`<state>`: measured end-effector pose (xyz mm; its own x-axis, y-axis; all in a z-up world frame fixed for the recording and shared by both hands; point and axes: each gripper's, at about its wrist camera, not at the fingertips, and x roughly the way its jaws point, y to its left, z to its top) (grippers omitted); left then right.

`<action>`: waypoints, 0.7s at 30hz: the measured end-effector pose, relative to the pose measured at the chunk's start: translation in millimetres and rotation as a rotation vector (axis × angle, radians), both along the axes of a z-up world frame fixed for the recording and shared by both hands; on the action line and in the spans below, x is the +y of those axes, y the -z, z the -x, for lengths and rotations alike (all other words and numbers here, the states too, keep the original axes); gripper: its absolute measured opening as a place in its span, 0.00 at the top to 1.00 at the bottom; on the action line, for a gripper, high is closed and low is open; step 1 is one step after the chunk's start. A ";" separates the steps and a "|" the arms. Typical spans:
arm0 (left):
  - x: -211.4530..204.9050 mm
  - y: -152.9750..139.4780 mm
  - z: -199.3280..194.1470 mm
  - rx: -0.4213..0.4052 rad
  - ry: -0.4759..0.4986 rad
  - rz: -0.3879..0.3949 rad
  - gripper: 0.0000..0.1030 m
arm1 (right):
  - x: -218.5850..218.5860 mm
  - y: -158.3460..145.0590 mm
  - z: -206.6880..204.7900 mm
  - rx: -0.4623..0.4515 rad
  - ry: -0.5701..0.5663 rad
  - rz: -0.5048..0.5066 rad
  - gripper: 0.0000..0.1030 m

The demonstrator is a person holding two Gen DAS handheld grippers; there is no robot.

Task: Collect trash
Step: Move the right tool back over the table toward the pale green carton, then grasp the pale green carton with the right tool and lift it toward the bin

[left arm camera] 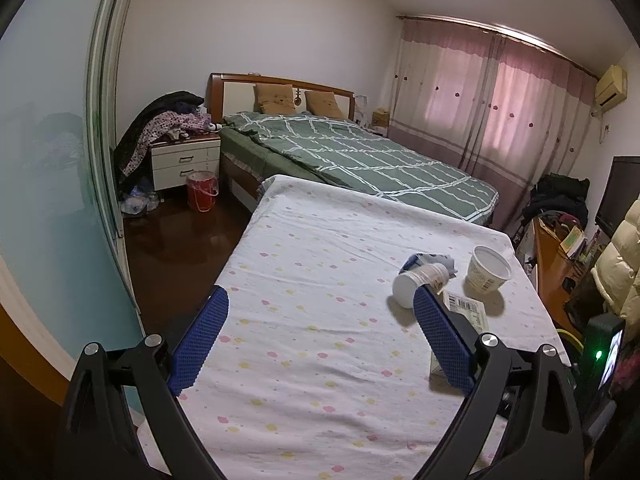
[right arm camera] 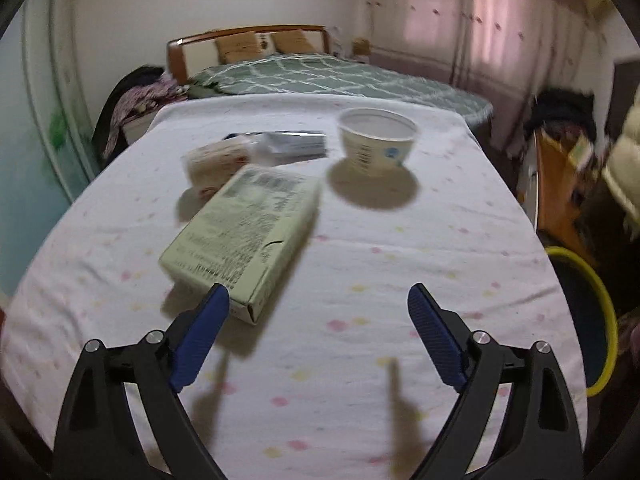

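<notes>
Pale green, the carton box (right arm camera: 244, 236) lies flat on the cloth-covered surface (right arm camera: 400, 280), its long axis slanting away to the upper right, its near corner just beside the left finger of the right gripper (right arm camera: 318, 300). Those jaws are wide apart and empty, so this hand is nearer. The left gripper (left arm camera: 320, 304) also stands open and holds nothing.

tablecloth (right arm camera: 400, 280) white, pastel dots; box (right arm camera: 248, 224) pale green; gripper pads (right arm camera: 200, 336) blue
</notes>
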<state>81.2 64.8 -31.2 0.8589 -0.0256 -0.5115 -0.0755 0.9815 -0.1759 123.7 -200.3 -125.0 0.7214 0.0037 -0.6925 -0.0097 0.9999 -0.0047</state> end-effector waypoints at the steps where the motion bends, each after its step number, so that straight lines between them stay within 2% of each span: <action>1: -0.9 0.1 -0.4 0.000 0.002 0.000 0.10 | -0.5 -3.5 0.9 -0.014 0.002 -0.007 0.16; 4: -3.0 0.5 -1.0 0.002 0.005 0.003 0.10 | 10.7 -12.0 1.0 -0.025 -0.045 -0.082 0.16; 7: -4.9 0.7 -1.5 0.002 0.012 0.008 0.10 | 34.1 -12.6 -7.7 -0.033 -0.063 -0.067 0.10; 10: -6.1 0.9 -1.4 0.001 0.020 0.009 0.10 | 50.7 -0.5 -26.2 0.054 -0.074 -0.082 0.10; 13: -5.2 3.4 -2.9 0.007 0.027 0.018 0.10 | 65.5 11.6 -37.5 0.108 -0.071 -0.050 0.10; 17: -5.0 7.6 -5.2 0.016 0.035 0.027 0.10 | 66.7 22.0 -44.1 0.144 -0.053 -0.037 0.10; 19: -4.1 8.5 -5.6 0.017 0.035 0.030 0.10 | 57.4 21.6 -45.6 0.138 -0.036 -0.058 0.16; 21: -1.2 9.2 -5.9 0.017 0.032 0.034 0.10 | 48.0 20.1 -45.4 0.130 -0.027 -0.064 0.30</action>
